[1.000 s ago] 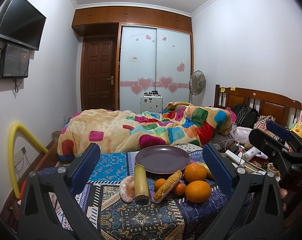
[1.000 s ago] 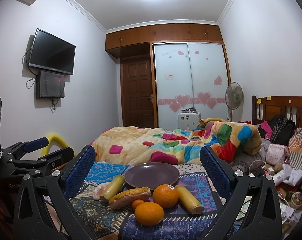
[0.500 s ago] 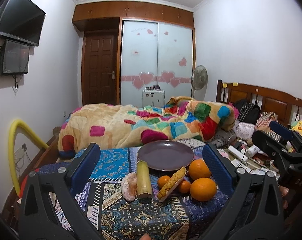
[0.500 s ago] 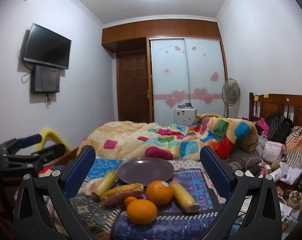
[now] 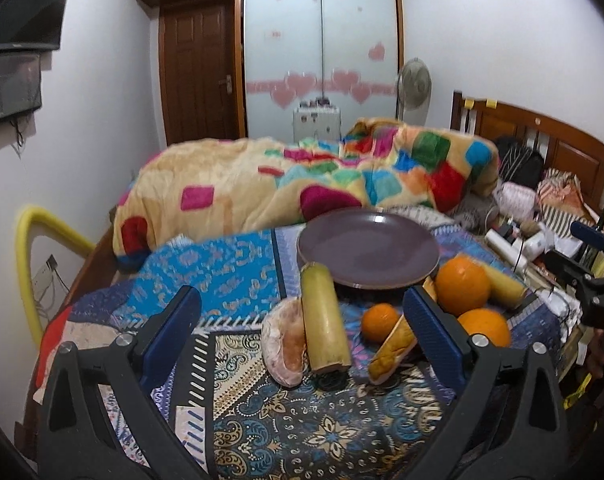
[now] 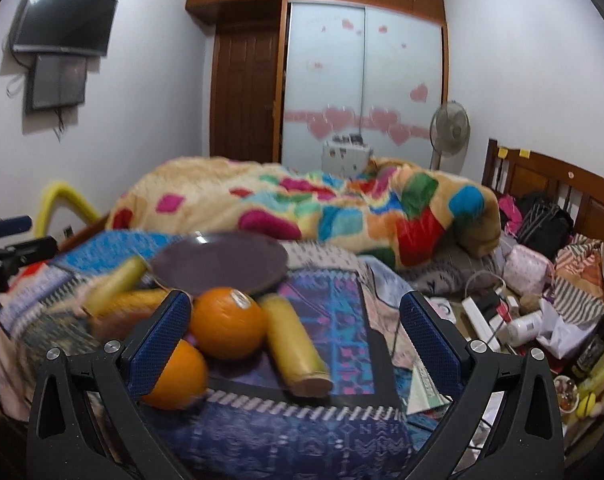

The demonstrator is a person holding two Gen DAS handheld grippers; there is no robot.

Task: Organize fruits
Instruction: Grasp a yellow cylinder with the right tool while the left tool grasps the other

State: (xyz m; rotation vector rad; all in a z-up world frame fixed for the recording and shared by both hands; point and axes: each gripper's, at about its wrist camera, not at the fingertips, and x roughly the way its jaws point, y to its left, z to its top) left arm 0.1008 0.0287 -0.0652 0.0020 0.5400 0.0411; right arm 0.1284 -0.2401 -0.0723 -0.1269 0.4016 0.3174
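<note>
- On the patterned cloth (image 5: 238,276) over the near end of the bed, a purple plate (image 5: 368,246) sits bare, with the fruit lying just in front of it.
- Left gripper (image 5: 302,332) is held level and low over the cloth, pointing toward the plate; its blue-padded jaws stand wide apart and grip nothing.
- Between its jaws in the left wrist view lie a pale yellow-green cylinder fruit (image 5: 325,322) with its far end at the plate's rim, and a pinkish rounded piece (image 5: 286,346) touching the cylinder's left side.
- A small orange (image 5: 379,321) and a corn-like yellow piece (image 5: 394,348) lie just beside that gripper's right jaw, which hides part of the yellow piece.
- Right gripper (image 6: 296,338) is also level, aimed across the cloth's right part; its jaws are wide apart and hold nothing.
- A large stickered orange (image 6: 227,323) sits just inside the right gripper's left jaw; whether the pad touches it I cannot tell.
- A second orange (image 6: 182,374) lies nearer the camera, partly behind that same jaw.
- A second yellow cylinder fruit (image 6: 294,344) lies between the right gripper's jaws, against the stickered orange.
- A colourful quilt (image 5: 302,176) is heaped behind the plate.
</note>
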